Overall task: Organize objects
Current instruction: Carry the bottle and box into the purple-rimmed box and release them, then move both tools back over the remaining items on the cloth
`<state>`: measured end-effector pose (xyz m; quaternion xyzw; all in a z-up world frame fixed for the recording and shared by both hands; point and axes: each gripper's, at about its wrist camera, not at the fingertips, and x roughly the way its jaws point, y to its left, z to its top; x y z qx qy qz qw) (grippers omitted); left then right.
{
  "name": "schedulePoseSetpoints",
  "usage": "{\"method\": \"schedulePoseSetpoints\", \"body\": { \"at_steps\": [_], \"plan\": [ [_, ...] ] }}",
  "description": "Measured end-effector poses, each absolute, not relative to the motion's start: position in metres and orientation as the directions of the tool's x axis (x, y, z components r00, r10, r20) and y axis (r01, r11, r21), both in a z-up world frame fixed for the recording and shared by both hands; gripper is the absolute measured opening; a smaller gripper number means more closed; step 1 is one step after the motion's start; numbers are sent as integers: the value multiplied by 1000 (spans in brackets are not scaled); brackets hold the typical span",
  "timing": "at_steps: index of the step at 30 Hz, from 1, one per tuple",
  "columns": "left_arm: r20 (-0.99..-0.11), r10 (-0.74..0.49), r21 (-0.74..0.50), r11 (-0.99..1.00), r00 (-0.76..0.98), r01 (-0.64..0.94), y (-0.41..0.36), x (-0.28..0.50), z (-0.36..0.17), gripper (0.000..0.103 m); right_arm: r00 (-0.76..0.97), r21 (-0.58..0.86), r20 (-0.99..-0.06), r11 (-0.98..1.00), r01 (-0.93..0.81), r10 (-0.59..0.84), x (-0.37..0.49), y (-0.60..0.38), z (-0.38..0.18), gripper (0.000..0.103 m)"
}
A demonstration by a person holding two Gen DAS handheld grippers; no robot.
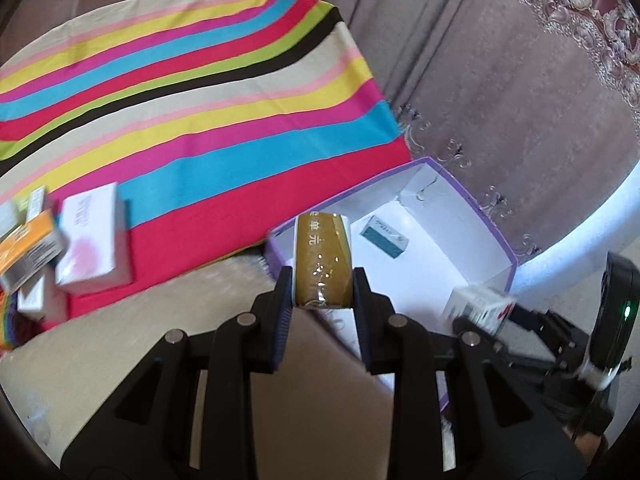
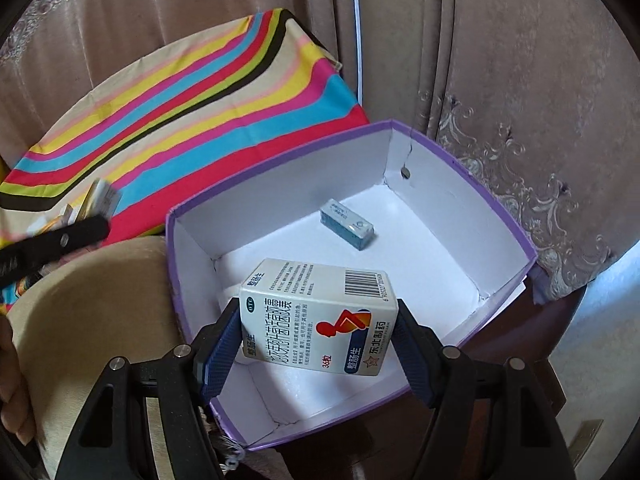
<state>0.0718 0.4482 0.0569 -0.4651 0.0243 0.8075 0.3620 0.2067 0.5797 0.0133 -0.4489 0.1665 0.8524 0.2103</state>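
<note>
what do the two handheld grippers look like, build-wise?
Both match: the left gripper and right gripper have matte black linkage arms with triangular cut-outs and silver pivot pins. The fingers carry ribbed dark blue pads. In the left wrist view, the right unit's black body shows a small green light. No cables or sleeves can be made out.

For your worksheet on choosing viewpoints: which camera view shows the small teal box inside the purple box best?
The right wrist view: the small teal box lies unobstructed on the white floor. The left wrist view shows it smaller, beside the held gold box.
</note>
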Motion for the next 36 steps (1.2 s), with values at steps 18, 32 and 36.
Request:
{"method": "schedulePoseSetpoints", "body": {
  "at_steps": [18,32,36],
  "plan": [
    [-788,565,-351,-738,-243,-576,480,45,45,52,-480,144,-862,-829,-540,163,211,597,-4,81],
    [-790,544,-338,-771,-282,-540,431,55,56,58,-535,25,-793,-863,-505,291,202,572,29,87],
    [-788,529,-307,-781,-315,-544,412,62,58,59,-547,-46,-756,-863,-503,359,196,559,40,91]
  ]
}}
